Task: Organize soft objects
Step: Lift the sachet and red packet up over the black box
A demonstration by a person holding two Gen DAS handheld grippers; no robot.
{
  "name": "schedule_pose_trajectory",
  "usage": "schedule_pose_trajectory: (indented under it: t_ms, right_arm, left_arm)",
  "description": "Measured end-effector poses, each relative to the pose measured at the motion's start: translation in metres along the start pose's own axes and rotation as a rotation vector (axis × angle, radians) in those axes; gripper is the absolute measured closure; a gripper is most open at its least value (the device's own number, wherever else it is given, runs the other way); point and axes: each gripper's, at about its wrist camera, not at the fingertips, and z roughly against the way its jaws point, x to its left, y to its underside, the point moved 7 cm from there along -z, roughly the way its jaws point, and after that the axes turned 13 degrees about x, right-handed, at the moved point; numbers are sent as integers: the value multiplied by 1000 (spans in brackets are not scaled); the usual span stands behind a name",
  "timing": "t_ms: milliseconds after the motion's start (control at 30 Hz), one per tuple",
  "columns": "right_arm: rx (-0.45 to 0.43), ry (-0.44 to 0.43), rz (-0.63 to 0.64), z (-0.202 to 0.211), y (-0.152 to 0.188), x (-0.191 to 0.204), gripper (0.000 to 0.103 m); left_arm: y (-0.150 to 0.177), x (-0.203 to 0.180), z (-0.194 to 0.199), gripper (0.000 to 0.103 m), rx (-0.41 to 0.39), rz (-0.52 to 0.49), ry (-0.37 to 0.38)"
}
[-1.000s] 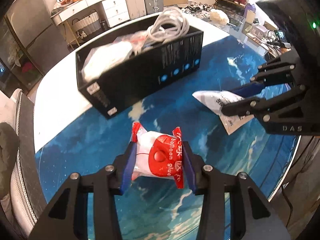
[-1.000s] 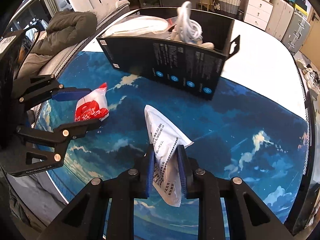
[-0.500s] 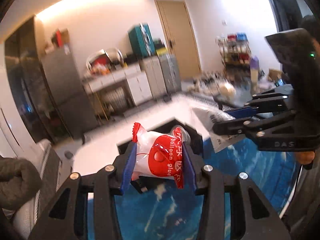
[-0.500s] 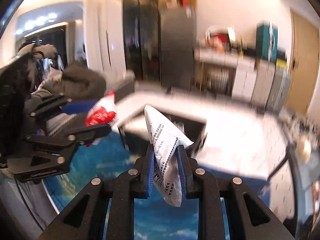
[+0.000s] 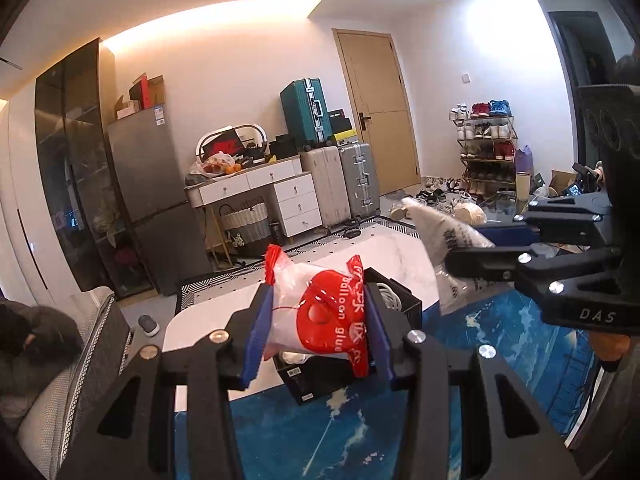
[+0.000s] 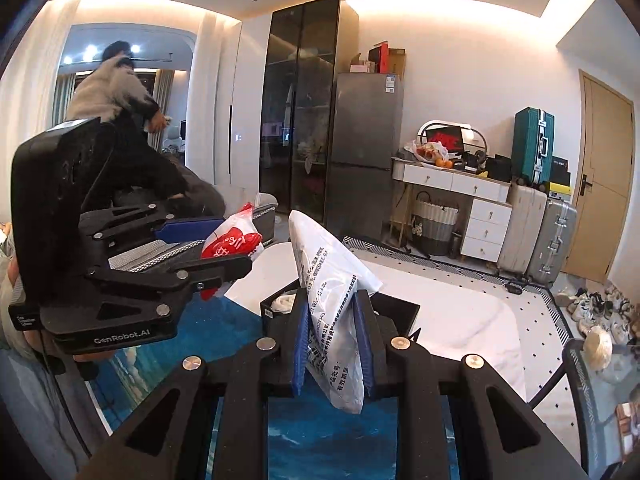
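Observation:
My left gripper (image 5: 316, 332) is shut on a red and white balloon glue packet (image 5: 316, 320) and holds it up in the air. My right gripper (image 6: 334, 344) is shut on a white printed pouch (image 6: 332, 300), also raised. Each gripper shows in the other's view: the right one (image 5: 472, 248) with the pouch (image 5: 444, 232), the left one (image 6: 224, 244) with the packet (image 6: 232, 240). The black box (image 5: 320, 376) with white cables sits low behind the fingers, mostly hidden; its rim shows in the right wrist view (image 6: 396, 312).
The blue sky-pattern mat (image 5: 360, 440) covers the white table (image 6: 460, 320) under both grippers. A grey chair with dark clothing (image 5: 48, 344) stands at the left. Suitcases, drawers and a fridge stand far behind.
Both grippers have lifted and tilted up from looking down at the table, carrying the packet and the pouch. The box has dropped low in both views.

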Motion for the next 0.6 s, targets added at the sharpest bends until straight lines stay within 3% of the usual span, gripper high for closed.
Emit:
schedule_pose_trajectory:
  t_ms: [200,600]
  right_arm:
    - [7,1,-30,-11,-12,-4,82]
    - [61,16,-121,-57,-85,-39,82]
  left_arm:
    - [-14,0,-3,59,-15,39,7]
    - [-73,33,-33,59,-64,134,53]
